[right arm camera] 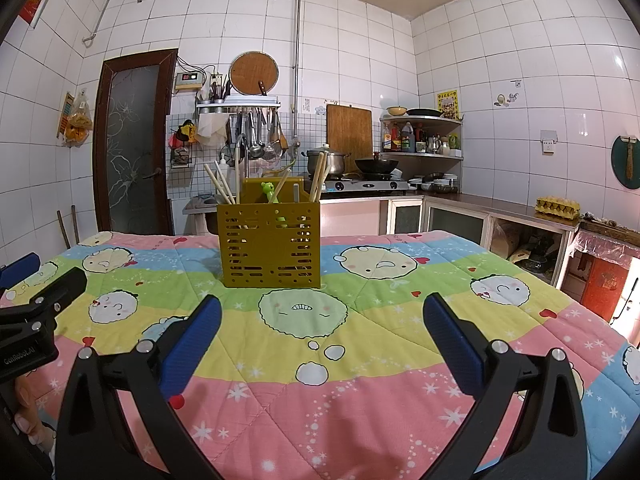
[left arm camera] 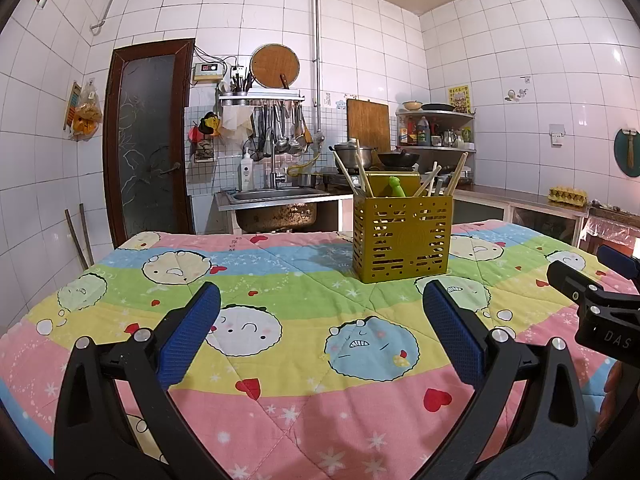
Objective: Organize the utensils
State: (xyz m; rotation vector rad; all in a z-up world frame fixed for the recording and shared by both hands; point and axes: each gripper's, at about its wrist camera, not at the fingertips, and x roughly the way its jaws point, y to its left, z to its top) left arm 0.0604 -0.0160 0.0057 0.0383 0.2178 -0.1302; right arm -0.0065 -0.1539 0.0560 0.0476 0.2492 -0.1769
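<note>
A mustard-yellow slotted utensil holder (left arm camera: 401, 236) (right arm camera: 269, 245) stands upright on the quilt-covered table. Several wooden chopsticks (left arm camera: 362, 174) (right arm camera: 219, 184) and a green utensil handle (left arm camera: 397, 187) (right arm camera: 269, 191) stick out of its top. My left gripper (left arm camera: 322, 304) is open above the quilt, short of the holder, which sits ahead and to the right. My right gripper (right arm camera: 322, 316) is open too, with the holder ahead and slightly left. Nothing lies between either pair of blue fingers. Each gripper shows at the other view's edge.
The table carries a colourful cartoon quilt (left arm camera: 280, 280) (right arm camera: 380, 300). Beyond its far edge are a steel sink (left arm camera: 276, 196), a stove with pot and wok (right arm camera: 360, 168), and a counter (right arm camera: 500, 208) with an egg tray (right arm camera: 558, 205). A dark door (left arm camera: 148, 140) stands at left.
</note>
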